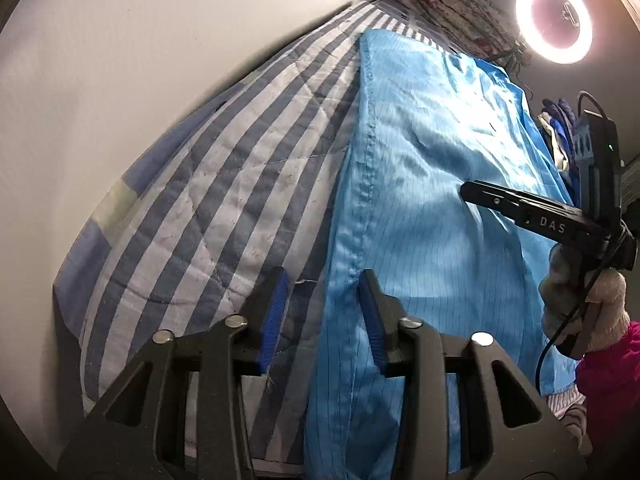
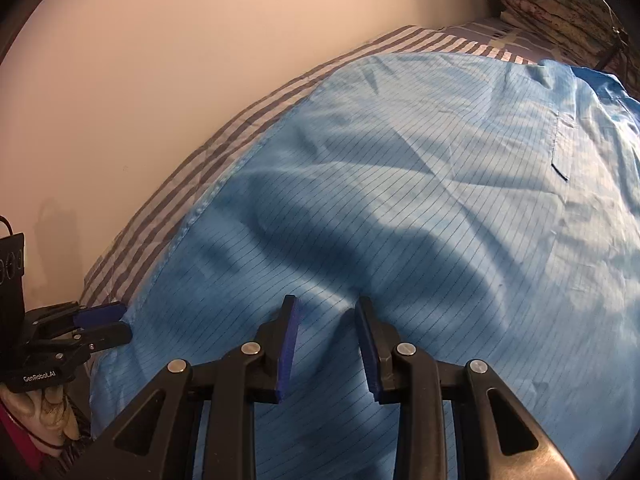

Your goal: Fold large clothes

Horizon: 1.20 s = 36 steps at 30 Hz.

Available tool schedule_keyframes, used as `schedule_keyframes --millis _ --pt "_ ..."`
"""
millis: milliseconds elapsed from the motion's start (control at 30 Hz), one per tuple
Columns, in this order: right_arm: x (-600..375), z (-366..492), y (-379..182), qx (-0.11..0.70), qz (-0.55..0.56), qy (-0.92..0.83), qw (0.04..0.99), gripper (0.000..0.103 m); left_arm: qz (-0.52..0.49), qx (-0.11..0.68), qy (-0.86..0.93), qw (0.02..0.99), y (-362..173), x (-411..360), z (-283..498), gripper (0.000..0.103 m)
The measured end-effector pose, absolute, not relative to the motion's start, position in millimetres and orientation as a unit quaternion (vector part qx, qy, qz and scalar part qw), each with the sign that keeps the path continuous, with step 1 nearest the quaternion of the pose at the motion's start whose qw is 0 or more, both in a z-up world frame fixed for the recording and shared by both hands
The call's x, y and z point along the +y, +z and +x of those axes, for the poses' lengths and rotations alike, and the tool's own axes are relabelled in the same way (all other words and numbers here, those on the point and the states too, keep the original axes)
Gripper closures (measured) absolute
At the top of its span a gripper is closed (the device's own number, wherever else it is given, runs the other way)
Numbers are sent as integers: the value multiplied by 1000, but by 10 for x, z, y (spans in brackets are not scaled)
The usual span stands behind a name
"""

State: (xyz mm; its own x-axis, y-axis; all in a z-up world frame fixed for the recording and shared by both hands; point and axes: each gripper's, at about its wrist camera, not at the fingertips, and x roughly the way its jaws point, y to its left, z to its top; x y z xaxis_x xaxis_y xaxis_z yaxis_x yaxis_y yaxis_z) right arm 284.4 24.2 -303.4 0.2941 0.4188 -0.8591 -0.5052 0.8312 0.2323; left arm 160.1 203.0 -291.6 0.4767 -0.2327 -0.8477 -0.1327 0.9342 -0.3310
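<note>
Reaching down over the near edge of the bed, the left gripper [image 1: 322,276] has its two blue-padded fingers [image 1: 276,320] standing apart, with the stitched side hem of the blue garment [image 1: 440,160] running up between them; neither pad presses on the cloth, so nothing is grasped. From the right wrist view the same tool [image 2: 122,322] sits at the garment's lower left corner, its tips right at the hem, held by a pale gloved hand [image 2: 52,412]. The right gripper [image 2: 326,304] is likewise unclenched, its fingers tilted down onto the middle of the cloth with a soft crease rising just ahead of the gap (the pads straddle fabric but do not pinch it). In the left wrist view it [image 1: 466,192] comes in from the right with its tip low over the garment's surface, carried by a gloved hand [image 1: 600,300] above a pink sleeve [image 1: 612,380]. The garment itself, shiny light blue with thin dark lines, lies spread flat and lengthwise across the bed, a narrow pocket [image 2: 562,140] showing toward its far right side. Under it is a quilt [image 1: 200,200] in grey and white stripes, bare along the left up to a plain pale wall [image 1: 120,60]. At the far end of the bed rests a stack of folded floral bedding [image 1: 452,4], and beside it a lit ring lamp [image 1: 554,18] glows.
</note>
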Motion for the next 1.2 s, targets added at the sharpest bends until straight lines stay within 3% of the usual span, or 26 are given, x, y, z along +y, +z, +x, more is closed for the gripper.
schedule_keyframes --millis 33,167,267,333,367,400,633,900,967,1100,1200 --pt "237 2846 -3046 521 -37 287 803 72 -182 514 -35 838 -2930 2020 1609 96" --pt "283 2886 -3052 529 -42 282 800 71 -166 508 -35 845 -2878 1926 1619 103" --pt "363 2957 -2943 539 -22 282 793 63 -159 486 -45 858 -2737 1877 1574 103" --pt "472 3044 -2800 536 -9 286 794 47 -158 475 -48 864 -2666 1861 1545 103" --pt "517 3073 -2752 536 -5 285 795 33 -157 470 -50 867 -2631 1854 1524 103" --pt "608 3137 -2693 538 2 287 792 29 -156 467 -51 869 -2605 1842 1523 103" --pt "1330 3473 -2667 573 -32 271 773 31 -150 455 -62 875 -2492 1772 1498 103" --pt "1757 3749 -3026 608 -79 205 763 41 -138 450 -69 880 -2426 1683 1510 103" --pt "1824 3748 -3065 602 -101 197 768 51 -137 450 -71 879 -2416 1660 1523 103" --pt "1783 3728 -3048 592 -101 194 776 96 -128 444 -74 884 -2341 1542 1533 103" --pt "1575 3766 -2984 589 -45 211 779 103 -110 435 -75 891 -2257 1379 1558 103"
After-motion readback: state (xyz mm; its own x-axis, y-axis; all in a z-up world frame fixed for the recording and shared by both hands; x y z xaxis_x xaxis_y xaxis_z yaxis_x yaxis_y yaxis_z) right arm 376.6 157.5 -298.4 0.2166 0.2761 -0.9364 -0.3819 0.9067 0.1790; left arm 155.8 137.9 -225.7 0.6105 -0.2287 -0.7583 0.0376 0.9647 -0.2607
